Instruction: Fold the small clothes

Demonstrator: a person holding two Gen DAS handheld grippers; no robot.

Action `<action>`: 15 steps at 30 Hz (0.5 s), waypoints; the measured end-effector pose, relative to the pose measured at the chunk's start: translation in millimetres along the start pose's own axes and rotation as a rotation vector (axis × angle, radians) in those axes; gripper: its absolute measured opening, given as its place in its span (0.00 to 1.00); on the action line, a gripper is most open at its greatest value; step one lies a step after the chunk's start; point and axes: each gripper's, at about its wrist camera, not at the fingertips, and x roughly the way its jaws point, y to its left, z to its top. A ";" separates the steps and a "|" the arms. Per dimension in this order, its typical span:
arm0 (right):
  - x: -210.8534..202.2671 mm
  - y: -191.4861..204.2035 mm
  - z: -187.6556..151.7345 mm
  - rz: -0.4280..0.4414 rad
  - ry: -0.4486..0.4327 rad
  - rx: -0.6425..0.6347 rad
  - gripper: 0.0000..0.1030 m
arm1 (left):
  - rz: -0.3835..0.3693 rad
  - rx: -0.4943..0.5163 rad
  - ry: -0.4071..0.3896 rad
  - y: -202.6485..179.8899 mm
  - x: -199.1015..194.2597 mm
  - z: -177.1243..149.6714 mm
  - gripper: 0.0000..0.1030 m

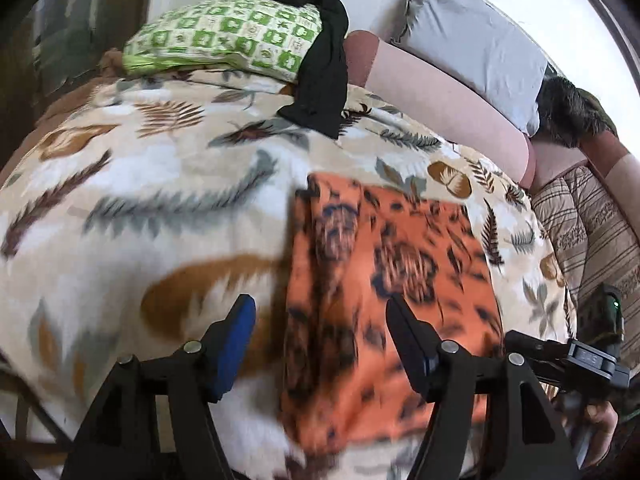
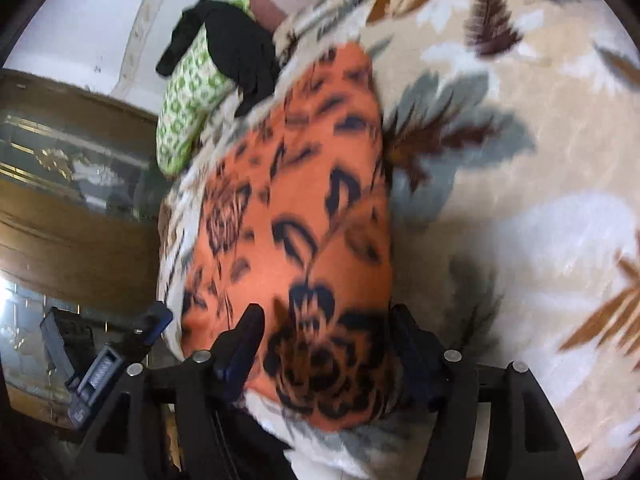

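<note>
My left claw (image 1: 320, 320) hangs released over the bed, its two fingers spread wide with nothing between them; one finger (image 1: 240, 332) is above the leaf-patterned blanket (image 1: 160, 184), the other above the orange cloth (image 1: 384, 264). That orange cloth with its dark flower print lies flat on the blanket as a folded rectangle. My right claw (image 2: 324, 332) is also spread, its fingers either side of the near end of the orange cloth (image 2: 296, 208); the picture is blurred, so I cannot be sure whether they touch it. Farther up the bed a black garment (image 1: 320, 60) drapes over a green checked pillow (image 1: 224, 36), beside a grey cushion (image 1: 476, 44).
</note>
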 end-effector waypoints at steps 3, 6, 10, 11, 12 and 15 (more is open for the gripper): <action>-2.1 4.7 22.4 -0.001 -0.027 -0.014 0.68 | -0.068 -0.059 0.040 6.6 30.5 26.2 0.66; 6.7 10.1 42.8 -0.001 -0.040 -0.022 0.68 | -0.106 -0.109 0.076 8.5 64.2 40.9 0.55; 41.9 9.0 55.2 -0.026 0.027 -0.028 0.68 | -0.107 -0.205 0.181 29.8 109.5 39.2 0.16; 45.3 2.6 51.6 -0.031 0.062 -0.022 0.67 | -0.115 -0.210 0.169 30.1 104.3 40.1 0.16; 46.9 -0.1 48.3 -0.017 0.076 -0.019 0.67 | -0.110 -0.197 0.155 28.1 98.0 40.5 0.16; 40.2 -3.1 44.0 0.002 0.060 -0.014 0.68 | -0.096 -0.147 0.133 20.1 72.4 35.6 0.27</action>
